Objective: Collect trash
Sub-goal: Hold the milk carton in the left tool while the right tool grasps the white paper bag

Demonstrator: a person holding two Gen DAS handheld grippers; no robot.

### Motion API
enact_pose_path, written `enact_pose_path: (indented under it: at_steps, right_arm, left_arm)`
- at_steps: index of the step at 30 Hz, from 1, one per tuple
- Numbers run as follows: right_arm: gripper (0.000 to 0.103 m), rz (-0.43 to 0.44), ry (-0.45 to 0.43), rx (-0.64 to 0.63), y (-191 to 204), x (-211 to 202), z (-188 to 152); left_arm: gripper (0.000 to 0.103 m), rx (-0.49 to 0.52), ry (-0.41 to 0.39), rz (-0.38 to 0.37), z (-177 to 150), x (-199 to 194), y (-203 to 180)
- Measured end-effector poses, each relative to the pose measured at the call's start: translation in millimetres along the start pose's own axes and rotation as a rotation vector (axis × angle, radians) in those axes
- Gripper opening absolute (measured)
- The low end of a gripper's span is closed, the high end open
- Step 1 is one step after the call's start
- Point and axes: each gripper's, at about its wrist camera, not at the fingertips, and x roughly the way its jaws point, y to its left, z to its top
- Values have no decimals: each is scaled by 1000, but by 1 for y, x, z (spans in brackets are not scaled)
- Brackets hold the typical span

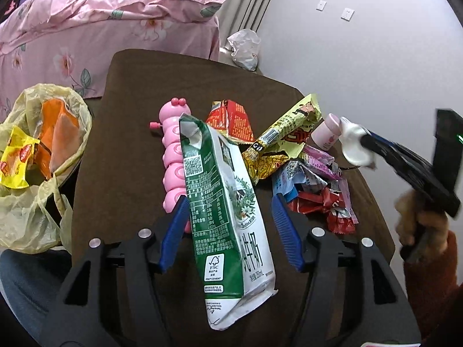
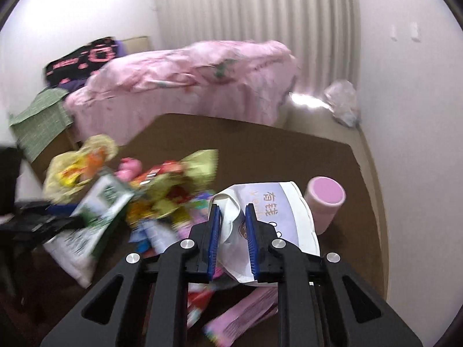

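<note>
Milk carton (image 1: 228, 202) right of toy caterpillar (image 1: 173, 156), wrappers (image 1: 312, 179) further right

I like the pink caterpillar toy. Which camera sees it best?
The left wrist view. There the pink caterpillar toy lies sharp on the brown table, its head and body segments clear, partly behind the milk carton. The right wrist view shows only a blurred pink blob among the wrappers.

Brown bench (image 1: 130, 144) is littered with pink caterpillar toy (image 1: 173, 159), red carton (image 1: 231, 121), wrapper pile (image 1: 306, 173), pink cup (image 1: 325, 133).
</note>
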Motion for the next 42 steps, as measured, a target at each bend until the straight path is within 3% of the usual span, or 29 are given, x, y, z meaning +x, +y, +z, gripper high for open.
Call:
enact_pose_path:
  at_steps: [3,7,10,12,19,31,32,33,34,38,40,42]
  right_arm:
    - [18,72,29,-108,28,-8,-20]
    - [18,67,87,-197,46,-5,-51]
    - [20,67,117,-152,40,-7,-68]
    - [35,33,127,-129,36,-10,-76]
    - [35,-93,158,-92,12,-32,-100]
    - [35,18,41,115,-3,-50,-107]
    - [35,16,41,109,-1,-50,-108]
    - [35,9,44,99,2,-49,-108]
    - [35,1,46,90,4,-49,-109]
    - [35,-17,33,101,2,-52,-113]
    - [35,-16,15,131,-2,-55,-112]
    - [35,-19,0,159,-6,-56,-111]
  left_arm:
    - [57,3,-3,8,2,-2,-2]
    - [57,17,4,21,1,-3,-6]
    - [57,34,7,30,0,-3,-10]
    - [57,37,13,37,-1,-2,-11]
    - [57,49,43,26,-6,3,-16]
    - [57,44,60,113,19,30,-19]
    - [52,32,71,112,20,33,-18]
    - [36,22,78,107,20,34,-17]
    - [32,21,99,95,18,35,-18]
    - [32,89,183,5,0,35,-32]
    - [38,114,205,-21,-5,33,-37]
    - [62,82,208,-39,-1,32,-35]
